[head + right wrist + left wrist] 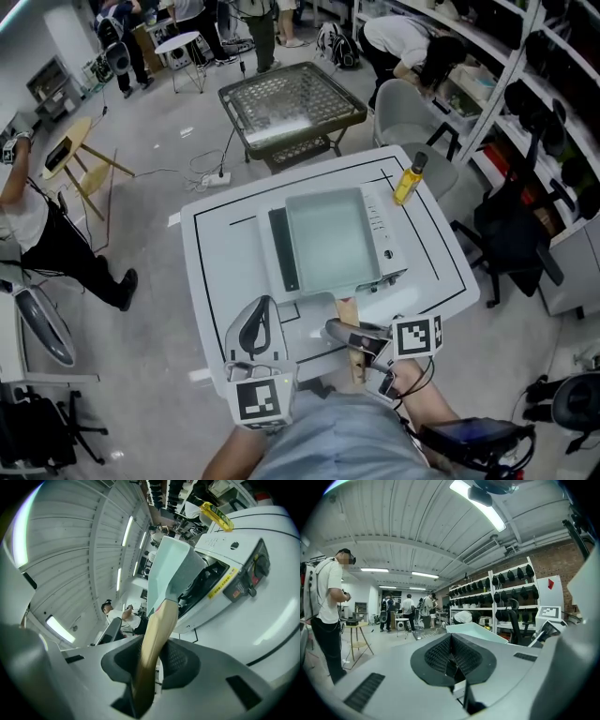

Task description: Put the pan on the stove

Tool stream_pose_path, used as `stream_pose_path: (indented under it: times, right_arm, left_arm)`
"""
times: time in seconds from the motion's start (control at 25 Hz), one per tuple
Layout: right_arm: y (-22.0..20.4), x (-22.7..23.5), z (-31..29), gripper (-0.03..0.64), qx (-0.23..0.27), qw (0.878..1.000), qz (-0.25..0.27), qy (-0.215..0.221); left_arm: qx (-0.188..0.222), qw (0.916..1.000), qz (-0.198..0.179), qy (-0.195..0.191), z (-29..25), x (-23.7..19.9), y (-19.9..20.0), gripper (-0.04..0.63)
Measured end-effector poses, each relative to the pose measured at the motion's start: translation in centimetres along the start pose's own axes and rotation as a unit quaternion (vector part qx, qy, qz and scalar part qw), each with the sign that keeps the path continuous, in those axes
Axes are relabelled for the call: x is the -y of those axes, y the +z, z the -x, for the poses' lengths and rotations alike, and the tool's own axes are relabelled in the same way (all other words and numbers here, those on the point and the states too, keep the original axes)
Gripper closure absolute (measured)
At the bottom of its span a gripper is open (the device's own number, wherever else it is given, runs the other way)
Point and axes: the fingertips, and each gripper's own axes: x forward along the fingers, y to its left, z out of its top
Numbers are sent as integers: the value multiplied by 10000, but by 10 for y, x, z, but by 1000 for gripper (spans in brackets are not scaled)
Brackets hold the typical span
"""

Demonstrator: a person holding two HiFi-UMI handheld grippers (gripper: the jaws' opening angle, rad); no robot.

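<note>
At the table's (223, 267) left edge our left gripper (260, 314) hovers empty, jaws pressed together. One pan (330, 239) lies over the one stove (387, 246), its wooden handle (348, 314) pinched by our right gripper (337, 328). We judge placement nearly done; next, settle it and let go. One yellow bottle (410, 178) stands rightmost.

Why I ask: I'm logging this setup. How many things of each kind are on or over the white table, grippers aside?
portable stove: 1
rectangular pan: 1
yellow bottle: 1
Total: 3
</note>
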Motion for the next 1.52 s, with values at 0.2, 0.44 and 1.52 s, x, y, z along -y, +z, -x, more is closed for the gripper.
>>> stream_pose_path:
  times: [0.2, 0.44, 1.52]
  right_arm:
    - [32, -9, -11, 499, -12, 9999, 60, 87]
    - [59, -9, -28, 498, -93, 9999, 84, 89]
    - [67, 37, -58, 497, -528, 9976, -392, -200]
  left_arm:
    - [130, 9999, 101, -25, -24, -7, 15, 577]
    - [67, 9999, 127, 26, -47, -26, 13, 577]
    - [-447, 9979, 478, 9, -92, -53, -26, 577]
